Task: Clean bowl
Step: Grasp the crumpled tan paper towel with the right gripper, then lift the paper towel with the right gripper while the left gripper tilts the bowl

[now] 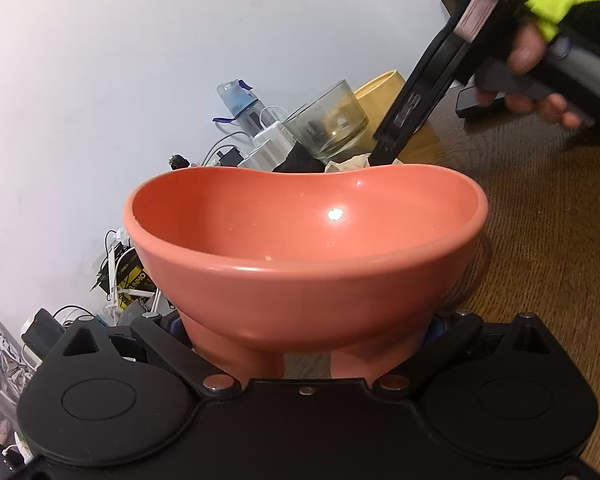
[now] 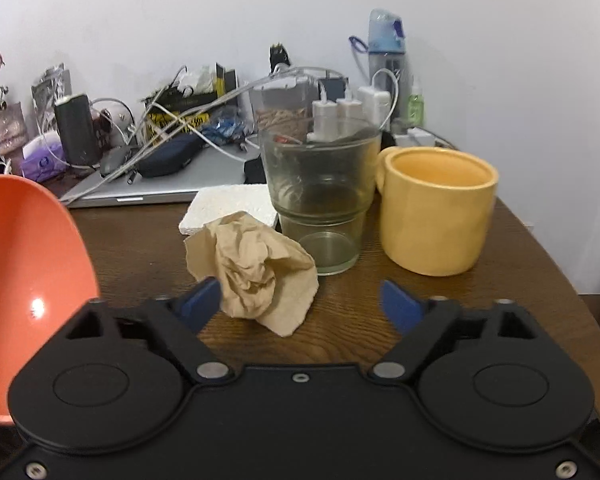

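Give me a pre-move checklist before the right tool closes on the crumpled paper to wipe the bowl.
1. Bowl held by left tool: ok, clamped at its foot.
2. Right tool open: ok, nothing between its fingers.
3. Crumpled paper between the fingers: not ok, it lies off to the left finger's side, partly ahead.
4. Glass clear of the closing path: ok, behind the paper.
5. Yellow mug clear: ok.
6. Paper clean: cannot tell.
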Demonstrator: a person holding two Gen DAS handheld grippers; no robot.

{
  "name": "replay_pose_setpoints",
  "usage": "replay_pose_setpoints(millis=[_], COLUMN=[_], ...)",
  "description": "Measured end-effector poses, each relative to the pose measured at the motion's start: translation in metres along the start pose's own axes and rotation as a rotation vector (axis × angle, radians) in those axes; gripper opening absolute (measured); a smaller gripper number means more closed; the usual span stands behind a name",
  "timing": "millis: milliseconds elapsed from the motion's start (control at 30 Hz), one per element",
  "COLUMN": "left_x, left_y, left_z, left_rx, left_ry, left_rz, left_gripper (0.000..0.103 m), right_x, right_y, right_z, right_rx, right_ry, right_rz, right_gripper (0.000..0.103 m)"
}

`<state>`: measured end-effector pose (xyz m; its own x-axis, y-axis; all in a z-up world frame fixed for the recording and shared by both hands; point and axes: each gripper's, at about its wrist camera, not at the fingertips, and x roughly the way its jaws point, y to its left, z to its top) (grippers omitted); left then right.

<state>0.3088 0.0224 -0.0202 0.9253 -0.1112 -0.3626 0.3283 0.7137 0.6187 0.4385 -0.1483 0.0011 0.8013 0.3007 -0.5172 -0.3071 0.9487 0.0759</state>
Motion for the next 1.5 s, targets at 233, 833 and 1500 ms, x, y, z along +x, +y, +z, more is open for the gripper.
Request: replay_pose_setpoints(millis=[233, 833, 1500], left_x=[-0.002, -0.001, 0.003], left_y=[-0.001, -0.001, 0.001], left_z=[0.001, 0.002, 0.003], left_rx=[-0.002, -0.007, -0.003], left_ry=[0.004, 0.015, 0.011], left_rz=[0.006, 0.024, 0.025], left_gripper=[0.099, 0.099, 0.099], right_x=[0.031, 0.052, 0.052], right_y=[0.01, 0.032, 0.032], right_z=[0.009, 0.014, 0.015], right_rx=[-0.024, -0.109, -0.117], right_ry=[0.048, 0.089, 0.09], right_rz=[0.027, 0.019, 0.016], right_gripper=[0.054, 0.008, 0.006])
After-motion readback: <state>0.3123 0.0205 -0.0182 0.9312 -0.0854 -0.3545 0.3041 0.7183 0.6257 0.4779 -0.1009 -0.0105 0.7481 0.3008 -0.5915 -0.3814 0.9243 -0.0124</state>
